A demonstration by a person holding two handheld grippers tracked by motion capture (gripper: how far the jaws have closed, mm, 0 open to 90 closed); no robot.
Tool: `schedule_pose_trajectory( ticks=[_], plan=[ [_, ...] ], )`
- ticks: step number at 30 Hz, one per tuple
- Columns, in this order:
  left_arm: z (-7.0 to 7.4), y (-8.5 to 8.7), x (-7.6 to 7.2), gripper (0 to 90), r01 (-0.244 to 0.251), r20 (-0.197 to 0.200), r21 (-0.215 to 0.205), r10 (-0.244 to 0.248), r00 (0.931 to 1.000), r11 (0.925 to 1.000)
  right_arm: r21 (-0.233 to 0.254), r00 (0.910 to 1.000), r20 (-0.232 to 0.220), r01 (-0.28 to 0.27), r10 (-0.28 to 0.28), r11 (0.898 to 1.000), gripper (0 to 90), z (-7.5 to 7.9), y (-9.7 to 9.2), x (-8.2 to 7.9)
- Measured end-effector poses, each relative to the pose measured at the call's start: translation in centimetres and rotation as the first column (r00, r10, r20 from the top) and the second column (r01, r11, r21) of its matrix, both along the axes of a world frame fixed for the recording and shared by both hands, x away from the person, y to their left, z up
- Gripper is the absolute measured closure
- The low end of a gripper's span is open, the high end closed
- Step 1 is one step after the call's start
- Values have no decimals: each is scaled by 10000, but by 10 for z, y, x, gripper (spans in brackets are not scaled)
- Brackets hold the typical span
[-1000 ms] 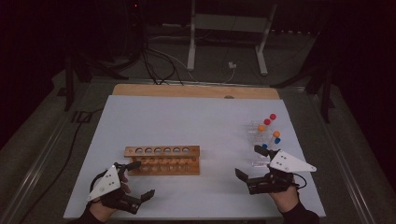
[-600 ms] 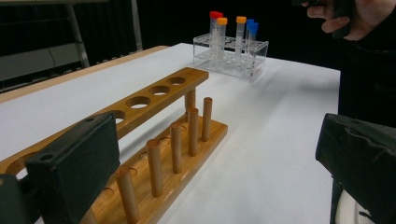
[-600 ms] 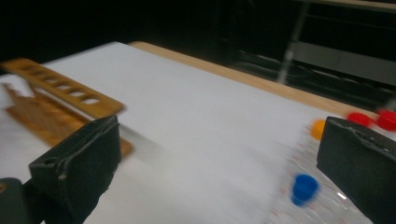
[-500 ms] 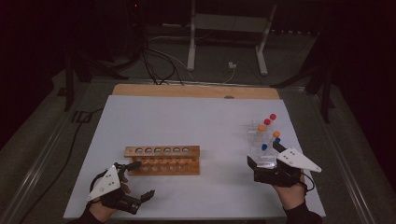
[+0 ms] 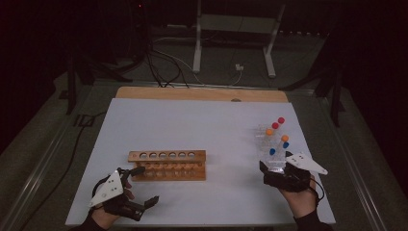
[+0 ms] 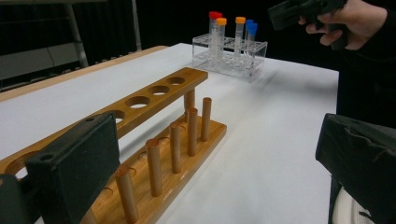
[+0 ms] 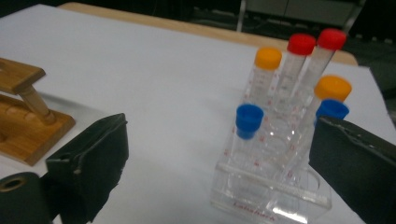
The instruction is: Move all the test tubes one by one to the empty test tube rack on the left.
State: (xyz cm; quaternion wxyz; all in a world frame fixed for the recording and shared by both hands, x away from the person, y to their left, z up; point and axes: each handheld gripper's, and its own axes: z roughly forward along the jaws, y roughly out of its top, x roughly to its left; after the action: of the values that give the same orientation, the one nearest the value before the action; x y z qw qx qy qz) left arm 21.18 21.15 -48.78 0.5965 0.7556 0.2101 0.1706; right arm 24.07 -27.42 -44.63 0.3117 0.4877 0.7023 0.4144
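The right gripper (image 5: 275, 169) hovers at the near end of the clear plastic tube rack (image 7: 268, 186), its fingers (image 7: 88, 161) spread wide with nothing pressed between them; they have just been closing slightly, yet the rack and its tubes are only framed by them, not gripped. In the right gripper view the right-hand finger is cut off by the frame edge and covers part of the nearest blue-capped tube (image 7: 331, 109). A second blue-capped tube (image 7: 248, 120) stands free between the fingers, with two orange-capped tubes (image 7: 268, 58) and two red-capped tubes (image 7: 301, 44) behind it (the tube bodies are transparent and overlap, so which rack hole each sits in cannot be told). The rack stands at the right side of the white surface (image 5: 192, 125).

The left gripper (image 5: 144, 187) rests low at the near left corner of the surface, fingers released and empty, one finger (image 6: 74, 161) just beside the near end of the wooden test tube rack (image 5: 167, 164). That finger hides the rack's nearest holes in the left gripper view, and the other finger is cropped at the right edge. The wooden rack's holes look empty. In the high view the surroundings beyond the surface are dark and hard to make out.
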Motion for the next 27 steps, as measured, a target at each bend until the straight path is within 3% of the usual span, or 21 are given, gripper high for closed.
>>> schedule_pose_trajectory(
  ticks=[3,6,7,14,27],
  plan=[
    [0,0,0,5,-2,-12,-11,2,10000,10000,-69,9997,-213,121,-123,9999,94,-3,0,2],
    [0,0,0,5,0,-12,2,0,10000,10000,-22,9986,-382,357,-358,9994,242,-6,-1,4],
    [0,0,0,5,5,-12,-6,-5,10000,10000,-22,9986,-382,357,-358,9994,242,-6,-1,4],
    [0,0,0,5,3,-30,-21,-3,10000,10000,-43,9928,-1062,548,-549,9985,480,-15,-6,14],
    [0,1,0,5,9,-26,-19,-9,10000,10000,-169,9902,-1208,691,-707,9975,626,-20,-6,27]
  ],
)
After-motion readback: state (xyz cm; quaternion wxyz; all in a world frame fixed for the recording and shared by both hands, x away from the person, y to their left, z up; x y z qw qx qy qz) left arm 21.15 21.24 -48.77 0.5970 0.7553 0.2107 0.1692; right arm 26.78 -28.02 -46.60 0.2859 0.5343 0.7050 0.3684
